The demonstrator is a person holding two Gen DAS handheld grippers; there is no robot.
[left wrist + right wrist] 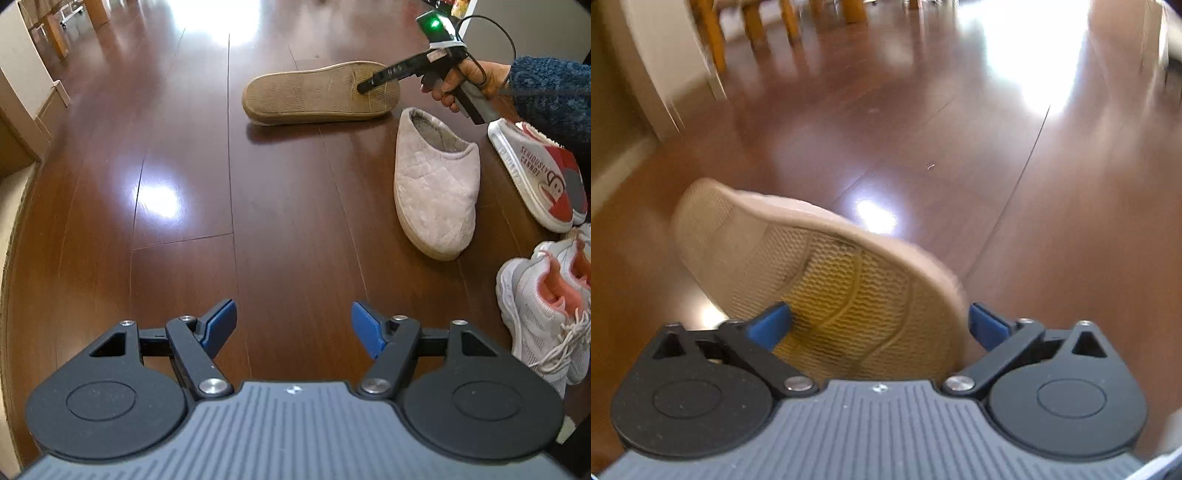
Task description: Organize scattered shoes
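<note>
A tan slipper (321,92) lies on its side on the wooden floor, sole toward me. In the right wrist view its ribbed sole (827,291) fills the space between the blue fingers. My right gripper (879,325) is open around the slipper's heel end, with one finger (768,325) against the sole; it also shows in the left wrist view (364,88). A pink quilted slipper (436,184) stands upright to the right. My left gripper (293,325) is open and empty, low over bare floor.
A white and red sneaker (535,173) lies on its side at the right edge. A pair of white and pink trainers (546,306) stands below it. Wooden furniture legs (713,37) and a wall corner (657,85) stand at the far left.
</note>
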